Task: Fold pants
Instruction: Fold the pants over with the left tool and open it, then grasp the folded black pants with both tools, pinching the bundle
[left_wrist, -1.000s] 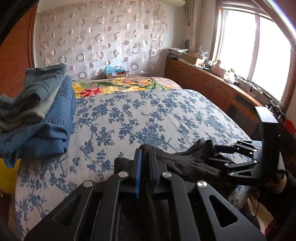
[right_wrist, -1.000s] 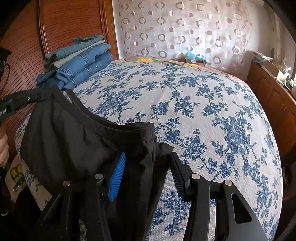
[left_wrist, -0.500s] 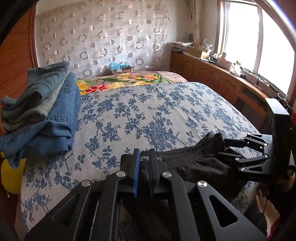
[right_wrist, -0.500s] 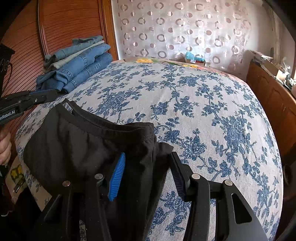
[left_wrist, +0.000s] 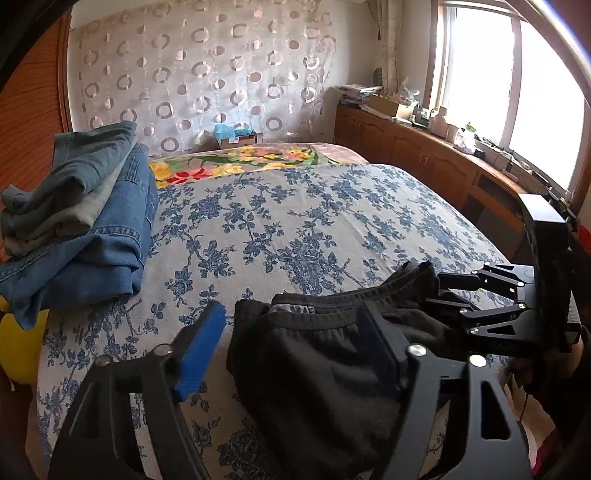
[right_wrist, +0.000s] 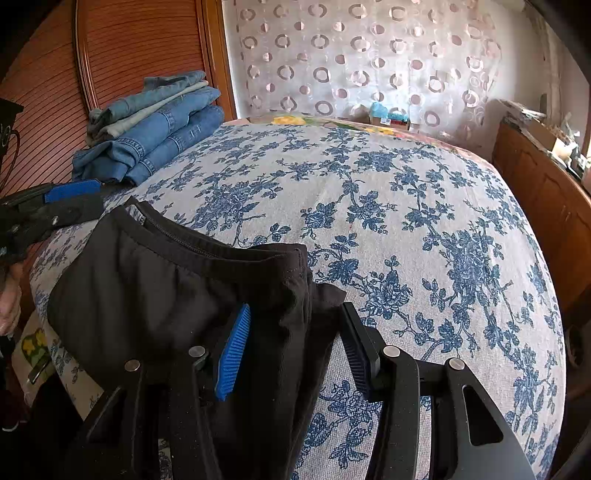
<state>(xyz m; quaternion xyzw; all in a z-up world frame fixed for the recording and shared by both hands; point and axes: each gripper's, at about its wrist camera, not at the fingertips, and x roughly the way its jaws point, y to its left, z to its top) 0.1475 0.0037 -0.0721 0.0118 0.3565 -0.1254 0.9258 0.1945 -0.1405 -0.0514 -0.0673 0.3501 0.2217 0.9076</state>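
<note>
We log the bed first: a bedspread with blue flowers on a pale ground fills most of both wrist views, with a brighter floral cover at its far end below the curtain with ring pattern. A wooden cabinet run lines the window side.

On the bed's left edge, against the wooden panel, we note a stack of folded jeans, blue denim under a grey-green pair; in the right wrist view the same stack sits well apart from the work area.

The black pants lie at the near edge of the bed, waistband toward the bed's centre and slightly raised, the rest of the garment dropping over the edge out of view. In the right wrist view the waistband runs diagonally from upper left to the gripper.

Left gripper: jaws spread wide, blue pad on the left finger clear of the cloth; the right finger rests over the pants fabric. It grips nothing.

Right gripper: jaws parted, straddling a bunched fold of the pants at the waistband corner; we see a gap between the right pad and the cloth, so it is not clamped.
</note>
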